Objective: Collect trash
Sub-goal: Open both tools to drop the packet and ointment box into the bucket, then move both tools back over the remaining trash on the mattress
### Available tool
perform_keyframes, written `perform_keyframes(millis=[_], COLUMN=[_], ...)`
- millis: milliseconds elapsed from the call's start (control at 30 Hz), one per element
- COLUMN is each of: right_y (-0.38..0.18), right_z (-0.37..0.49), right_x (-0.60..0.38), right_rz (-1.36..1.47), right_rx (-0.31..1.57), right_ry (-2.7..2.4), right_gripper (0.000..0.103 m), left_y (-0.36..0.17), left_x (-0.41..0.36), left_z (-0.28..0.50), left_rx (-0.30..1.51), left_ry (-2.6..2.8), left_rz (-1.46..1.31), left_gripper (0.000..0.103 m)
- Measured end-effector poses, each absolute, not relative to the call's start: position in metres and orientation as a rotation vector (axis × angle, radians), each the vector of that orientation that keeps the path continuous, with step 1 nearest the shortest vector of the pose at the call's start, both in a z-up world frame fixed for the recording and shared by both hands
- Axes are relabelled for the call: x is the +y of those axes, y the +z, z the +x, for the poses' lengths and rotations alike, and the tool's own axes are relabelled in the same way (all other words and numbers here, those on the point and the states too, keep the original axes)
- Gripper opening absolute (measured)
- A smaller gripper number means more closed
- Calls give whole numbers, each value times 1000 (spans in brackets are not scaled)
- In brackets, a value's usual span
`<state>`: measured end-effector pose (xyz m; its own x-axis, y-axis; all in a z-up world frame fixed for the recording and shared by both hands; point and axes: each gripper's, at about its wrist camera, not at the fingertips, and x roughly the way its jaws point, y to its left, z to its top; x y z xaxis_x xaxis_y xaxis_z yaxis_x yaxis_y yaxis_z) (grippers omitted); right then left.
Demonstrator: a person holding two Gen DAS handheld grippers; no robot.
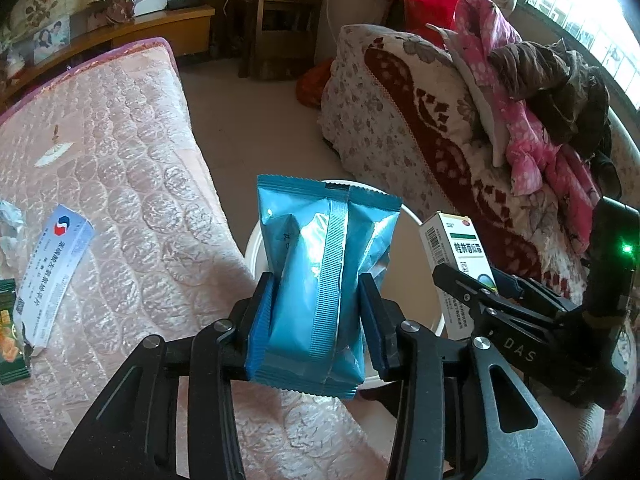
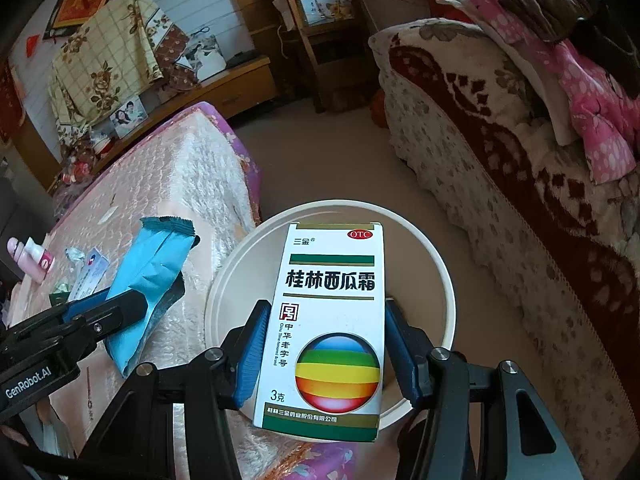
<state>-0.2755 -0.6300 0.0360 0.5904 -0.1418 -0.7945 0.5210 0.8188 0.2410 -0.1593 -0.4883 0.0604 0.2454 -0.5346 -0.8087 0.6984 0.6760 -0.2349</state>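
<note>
Two pieces of trash held over the bin, more waiting on the mattress

The left gripper [image 1: 318, 316] pinches a blue snack wrapper [image 1: 324, 276] between its blue pads, and the right gripper [image 2: 324, 354] clamps a white medicine box [image 2: 332, 328] the same way, upright, label toward the camera. Both loads hang above the white bin [image 2: 436, 272], which stands on the floor just beside the pink quilted mattress [image 1: 132, 168]; the box sits over the opening, the wrapper near its rim (the bin's inside looks bare where it shows, so neither piece has been dropped yet). Farther out on the mattress lie a long white-and-blue carton [image 1: 54, 272], a green snack packet [image 1: 12, 336], some crumpled foil [image 1: 10, 224] and a small pink bottle [image 2: 34, 260]. By my reading the job is at an early stage: two items are about to go in, several are left.
</note>
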Motion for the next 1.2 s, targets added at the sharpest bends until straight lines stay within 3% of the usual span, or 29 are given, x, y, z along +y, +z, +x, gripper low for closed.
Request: perform_keyframes(millis=[133, 267, 1200], right_y=[33, 31, 47], right_z=[-275, -276, -263], right_x=[-634, -635, -586], right_rz=[499, 512, 449], right_rx=[861, 862, 862], right_ry=[-416, -425, -356], right_gripper=[54, 67, 67], left_y=[60, 59, 81], left_x=[-489, -489, -423], left_z=[-159, -158, -161], left_rx=[1013, 1021, 932], left_ry=[-858, -863, -749], left_rz=[183, 171, 161], left_gripper=[43, 48, 49])
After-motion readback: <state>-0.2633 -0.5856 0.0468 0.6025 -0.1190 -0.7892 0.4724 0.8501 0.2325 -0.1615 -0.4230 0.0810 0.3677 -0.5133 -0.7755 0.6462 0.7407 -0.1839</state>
